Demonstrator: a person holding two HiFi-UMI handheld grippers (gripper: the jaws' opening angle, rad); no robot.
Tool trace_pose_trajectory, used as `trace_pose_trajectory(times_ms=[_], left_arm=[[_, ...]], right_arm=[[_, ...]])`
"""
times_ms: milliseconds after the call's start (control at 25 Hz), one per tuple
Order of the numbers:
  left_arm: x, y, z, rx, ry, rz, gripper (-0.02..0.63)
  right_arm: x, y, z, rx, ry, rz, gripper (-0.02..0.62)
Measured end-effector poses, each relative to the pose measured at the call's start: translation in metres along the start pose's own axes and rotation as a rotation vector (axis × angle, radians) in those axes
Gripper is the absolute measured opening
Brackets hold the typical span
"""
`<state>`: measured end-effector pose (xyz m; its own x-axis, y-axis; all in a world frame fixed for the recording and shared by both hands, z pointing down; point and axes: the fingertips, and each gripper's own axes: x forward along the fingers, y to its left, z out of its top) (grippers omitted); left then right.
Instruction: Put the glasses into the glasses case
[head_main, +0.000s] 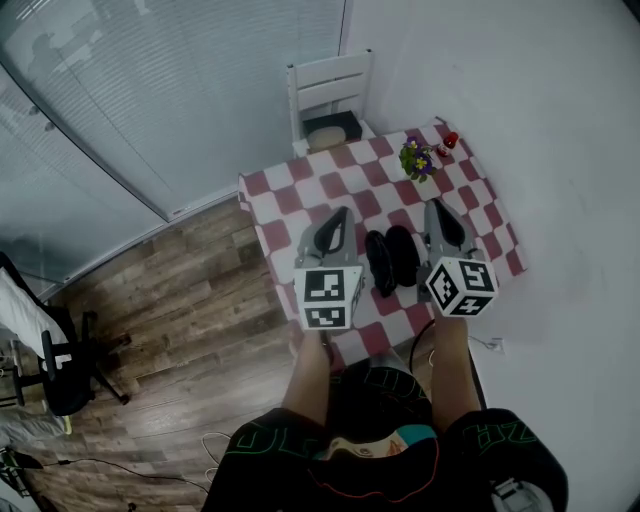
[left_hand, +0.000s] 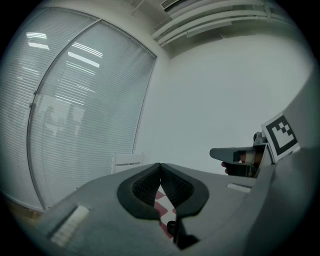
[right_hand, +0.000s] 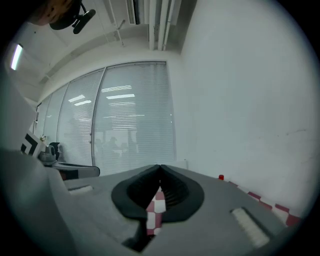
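Both closed — left gripper (head_main: 340, 213) and right gripper (head_main: 432, 206) flank the glasses case (head_main: 392, 260).

The tablecloth (head_main: 285, 215) at frame centre is red-and-white checked. The glasses case (head_main: 403, 255) is black. The left gripper (head_main: 343, 214) and right gripper (head_main: 433, 206) are grey, their cubes bearing black-and-white square markers. The chair (head_main: 330, 85) at top centre is white. The floor (head_main: 190, 290) at lower left shows brown wood planks.

Office-like room: blinded glass partition (head_main: 150, 90), black swivel chair (head_main: 62, 372) (plus a checkered table (head_main: 352, 186))
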<state>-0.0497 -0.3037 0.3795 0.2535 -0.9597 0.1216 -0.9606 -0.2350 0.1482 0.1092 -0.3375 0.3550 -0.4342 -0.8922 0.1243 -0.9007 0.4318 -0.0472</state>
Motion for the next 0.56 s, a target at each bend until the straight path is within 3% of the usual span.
trace_pose_trajectory(times_ms=[320, 560], left_arm=[[-0.005, 0.0, 0.005, -0.03, -0.017, -0.009, 0.009], [-0.007, 0.007, -0.014, -0.025, 0.016, 0.003, 0.009]], right_arm=[[-0.008, 0.004, 0.008, -0.019, -0.013, 0.004, 0.003], [-0.006, 0.027, 0.012, -0.036, -0.015, 0.049, 0.003]])
